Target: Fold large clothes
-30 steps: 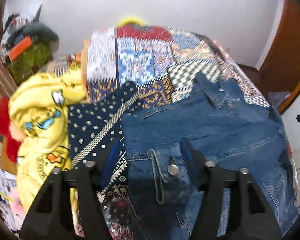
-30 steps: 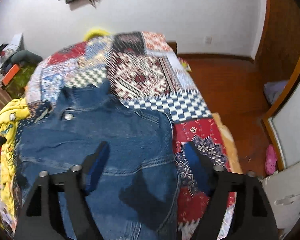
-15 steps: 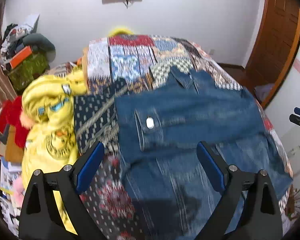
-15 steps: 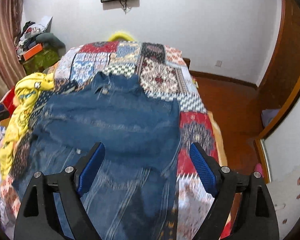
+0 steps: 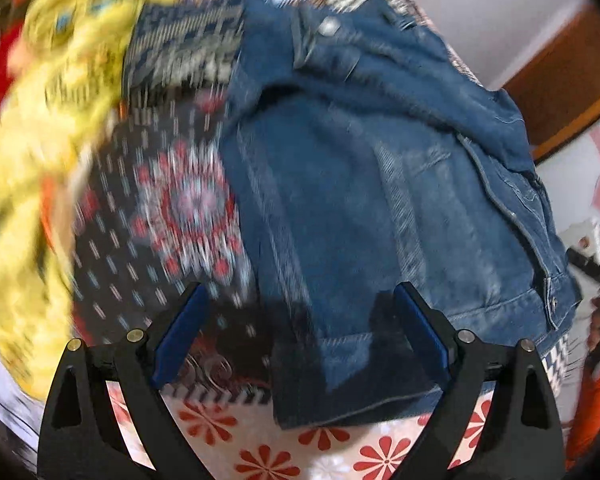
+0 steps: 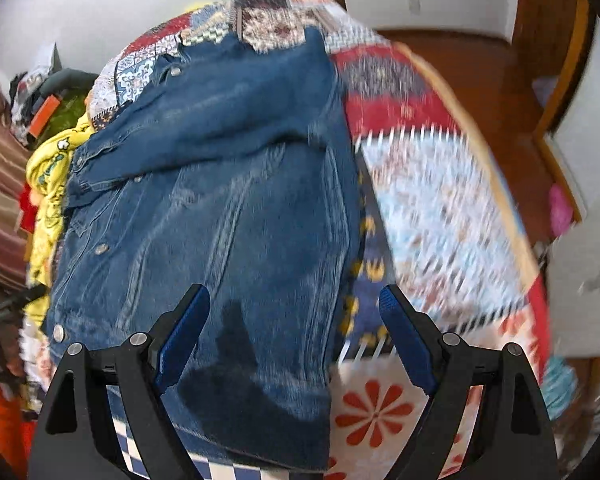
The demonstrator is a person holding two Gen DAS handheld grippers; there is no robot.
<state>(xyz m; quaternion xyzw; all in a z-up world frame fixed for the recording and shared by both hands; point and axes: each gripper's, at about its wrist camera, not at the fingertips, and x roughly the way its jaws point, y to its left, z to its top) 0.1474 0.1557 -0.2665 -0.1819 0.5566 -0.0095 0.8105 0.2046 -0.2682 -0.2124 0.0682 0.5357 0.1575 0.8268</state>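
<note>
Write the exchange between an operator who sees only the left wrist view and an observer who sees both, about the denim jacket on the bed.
Operator: Is the right gripper holding the jacket?
Observer: No. The right gripper is open, with nothing between its fingers.
Operator: Where is it aimed?
Observer: At the near right corner of the denim jacket: one finger shows over denim, the other over the patterned bedspread.
</note>
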